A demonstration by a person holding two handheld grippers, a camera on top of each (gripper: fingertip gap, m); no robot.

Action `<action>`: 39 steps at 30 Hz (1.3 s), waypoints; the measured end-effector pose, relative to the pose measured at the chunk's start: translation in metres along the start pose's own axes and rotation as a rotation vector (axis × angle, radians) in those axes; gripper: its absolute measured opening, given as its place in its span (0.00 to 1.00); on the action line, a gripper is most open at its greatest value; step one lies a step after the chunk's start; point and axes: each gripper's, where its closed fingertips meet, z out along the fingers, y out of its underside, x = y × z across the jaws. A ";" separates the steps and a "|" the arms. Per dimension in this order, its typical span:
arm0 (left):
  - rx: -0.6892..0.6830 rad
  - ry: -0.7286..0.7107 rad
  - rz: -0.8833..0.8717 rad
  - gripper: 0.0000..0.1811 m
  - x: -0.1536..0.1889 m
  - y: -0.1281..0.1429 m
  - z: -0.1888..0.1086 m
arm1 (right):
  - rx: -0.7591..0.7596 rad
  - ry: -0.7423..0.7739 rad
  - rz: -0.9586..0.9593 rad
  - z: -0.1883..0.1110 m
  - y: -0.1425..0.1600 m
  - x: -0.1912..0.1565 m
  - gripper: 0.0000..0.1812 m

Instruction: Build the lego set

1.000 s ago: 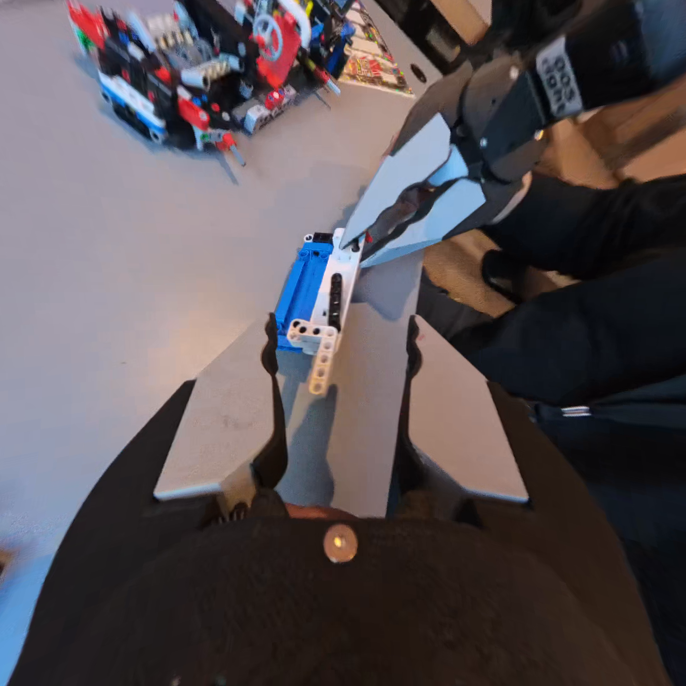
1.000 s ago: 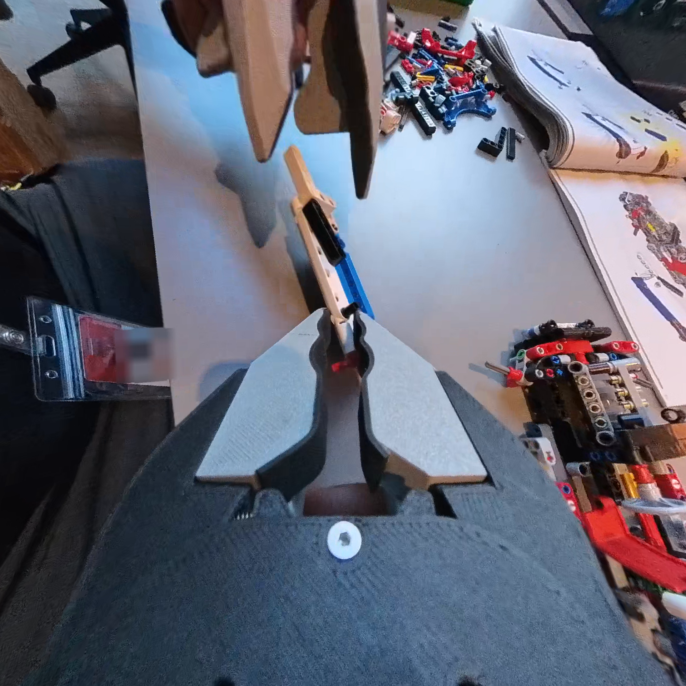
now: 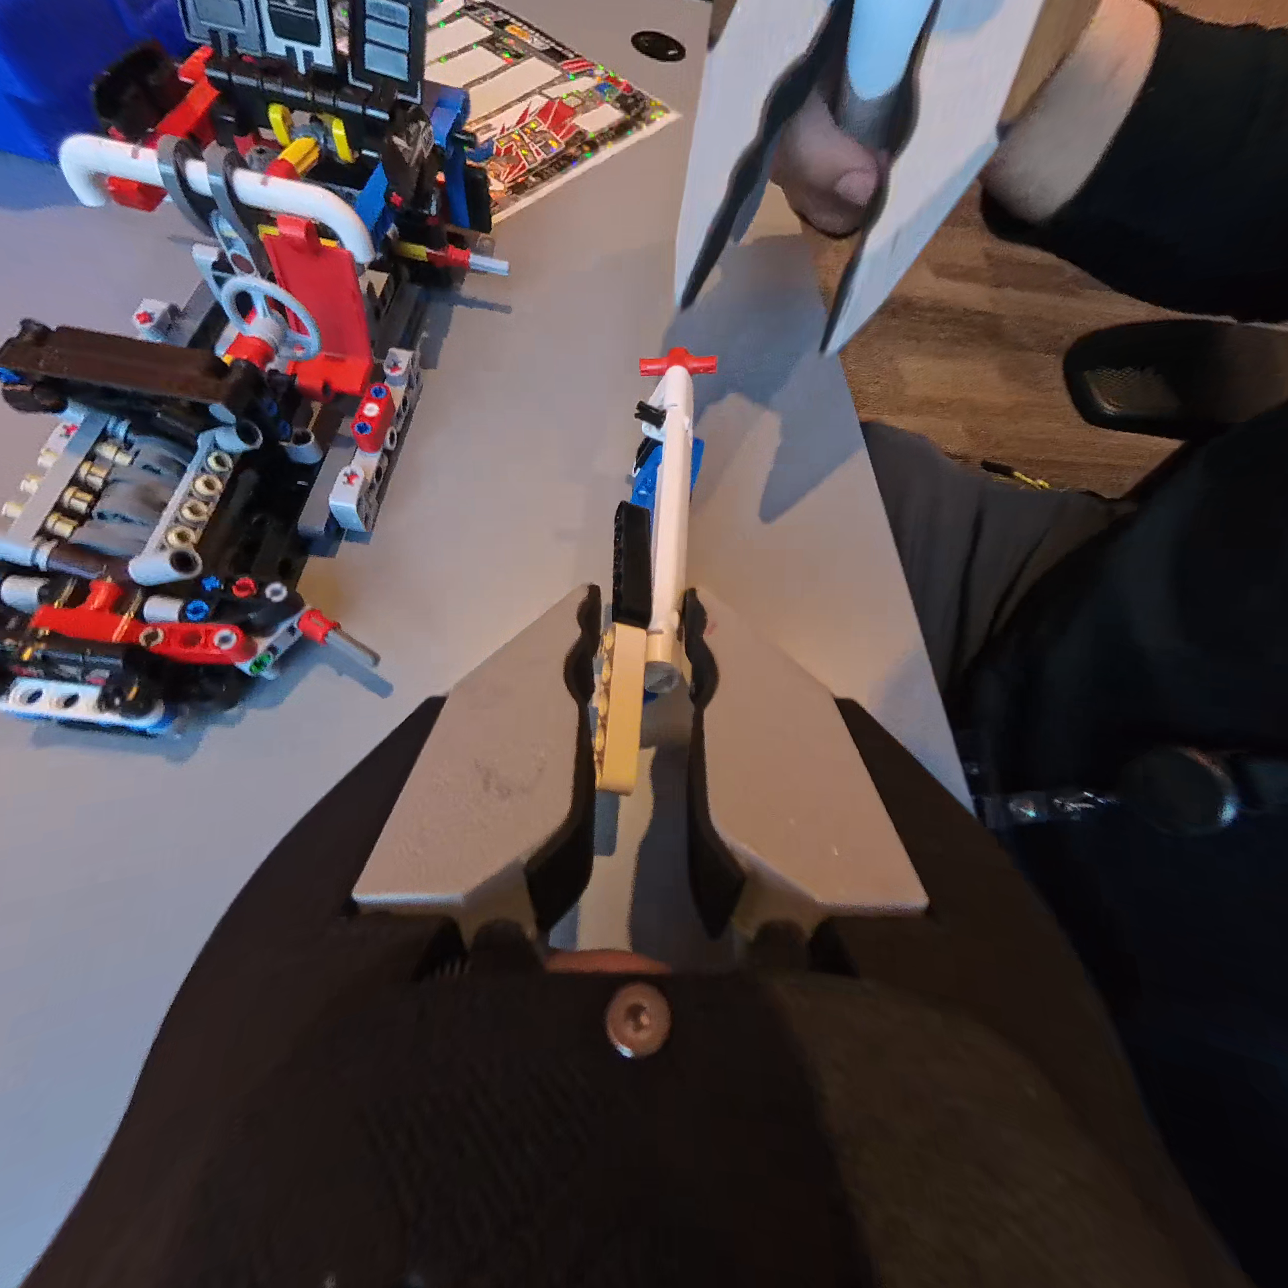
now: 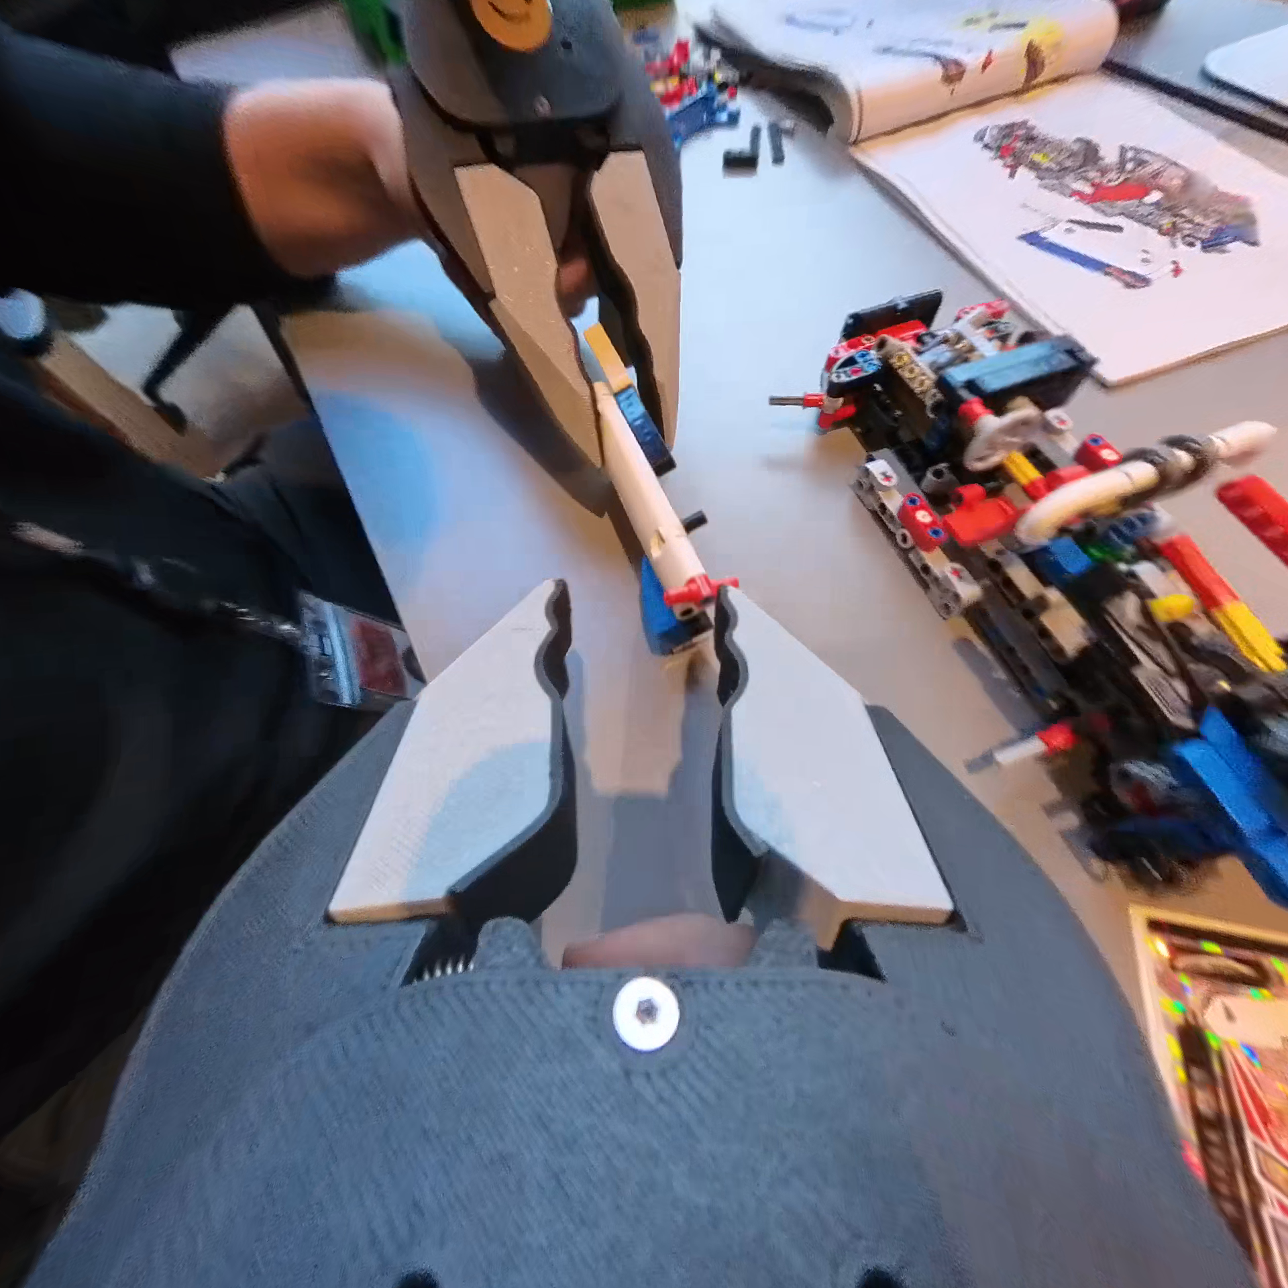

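A long white, blue and black lego sub-assembly (image 3: 670, 488) stands on edge near the table's front edge. A red pin (image 3: 676, 362) sticks out of its far end. My left gripper (image 3: 641, 606) is shut on its near end, by a tan beam (image 3: 620, 704). My right gripper (image 3: 760, 320) hangs open just beyond the red pin, holding nothing. In the right wrist view my right gripper (image 4: 641, 599) is open. The red pin (image 4: 697, 591) and the blue end of the sub-assembly (image 4: 662, 620) sit by its right fingertip. The left gripper (image 4: 627, 418) clamps the far end.
The large partly built lego vehicle (image 3: 209, 432) stands on the grey table (image 3: 502, 530); it is on the right in the right wrist view (image 4: 1045, 557). An open instruction booklet (image 4: 1115, 209), loose parts (image 4: 697, 97) and a sticker sheet (image 3: 543, 118) lie farther off. The person's legs are past the table edge.
My left gripper has shut on the sub-assembly, which now stands on edge. My right gripper has let go of the red pin, opened and drawn back a little.
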 end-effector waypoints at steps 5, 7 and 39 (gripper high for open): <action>0.011 0.063 0.018 0.11 -0.010 -0.011 0.001 | 0.127 -0.014 -0.004 -0.048 0.000 0.032 0.20; 0.033 0.044 0.023 0.11 -0.018 -0.018 -0.001 | 0.190 0.019 0.021 -0.064 0.000 0.055 0.18; 0.066 -0.083 0.011 0.10 -0.030 -0.009 -0.002 | 0.396 -0.185 0.270 -0.067 -0.005 0.078 0.12</action>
